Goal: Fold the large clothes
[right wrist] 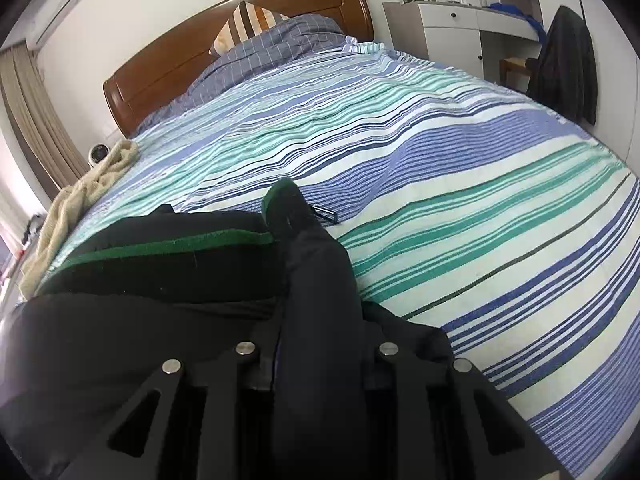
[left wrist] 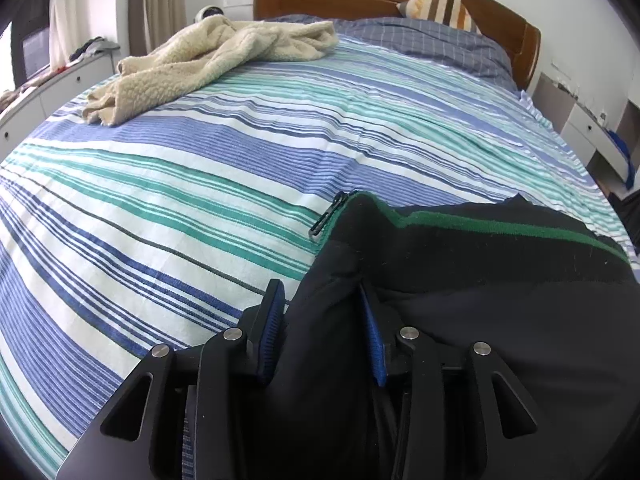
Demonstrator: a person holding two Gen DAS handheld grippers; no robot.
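No brand or readable writing anywhere on show, so straight to the count: one black jacket [left wrist: 460, 280] with a green stripe along its collar, lying at the near edge of the striped bed sheet [left wrist: 200, 168], and two grippers on it. The left gripper [left wrist: 322, 300] has its blue-padded fingers [left wrist: 272, 320] closed on a fold of the jacket's edge, just below the zipper pull [left wrist: 326, 216] (which dangles onto the sheet). The right gripper [right wrist: 320, 340] pinches the opposite edge, dark fabric bunched between its jaws and rising to a green-tipped collar corner [right wrist: 282, 196]. Elsewhere: one cream fleece garment [left wrist: 208, 56] heaped at the far left of the bed, well apart from the jacket, one striped cushion [right wrist: 244, 20] against the wooden headboard [right wrist: 168, 52], one checked pillow [right wrist: 272, 48].
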